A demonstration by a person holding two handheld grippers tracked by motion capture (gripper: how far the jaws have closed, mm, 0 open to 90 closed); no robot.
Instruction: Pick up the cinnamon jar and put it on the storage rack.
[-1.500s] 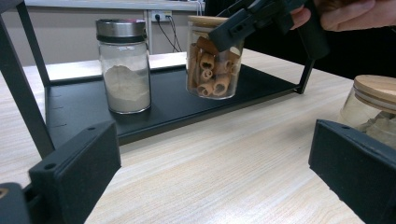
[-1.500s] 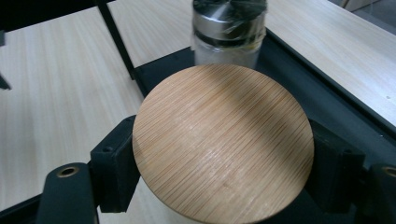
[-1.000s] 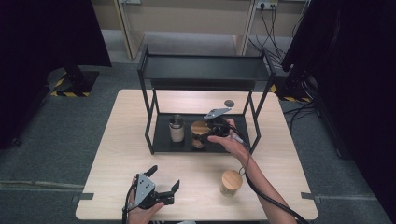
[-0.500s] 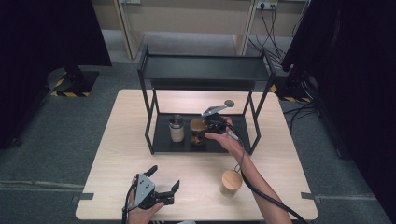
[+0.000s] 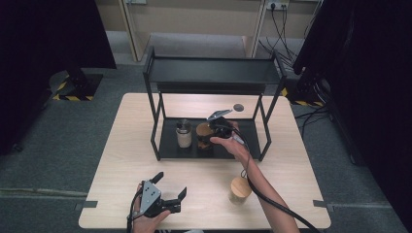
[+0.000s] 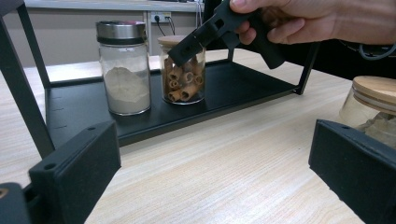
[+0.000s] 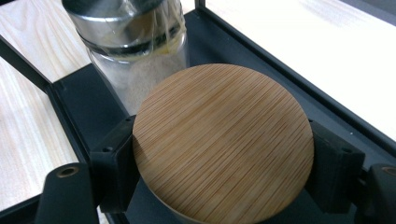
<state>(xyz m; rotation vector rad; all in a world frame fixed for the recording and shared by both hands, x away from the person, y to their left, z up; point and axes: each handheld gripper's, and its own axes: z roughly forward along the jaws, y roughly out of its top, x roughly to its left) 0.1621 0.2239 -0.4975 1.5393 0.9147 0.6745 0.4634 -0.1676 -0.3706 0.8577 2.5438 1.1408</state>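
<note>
1. since the earlier frame, right gripper moved left along the rack onto the bamboo-lid jar beside the powder jar.
2. jaws hug the lid; lift straight, avoid bumping the powder jar.
3. left gripper rests wide open, empty, well in front of the rack.

The scene is viewed from above and from the person's side in the high view, so that the whole pale wooden table and the black metal two-tier rack near its far edge are taken in. From low over the near edge, the rack's bottom shelf is faced level by the left gripper view. The round bamboo lid of the glass jar of brown rolls is looked down on very closely in the right gripper view. That jar and the steel-capped glass jar of white powder are shared by all three views.
</note>
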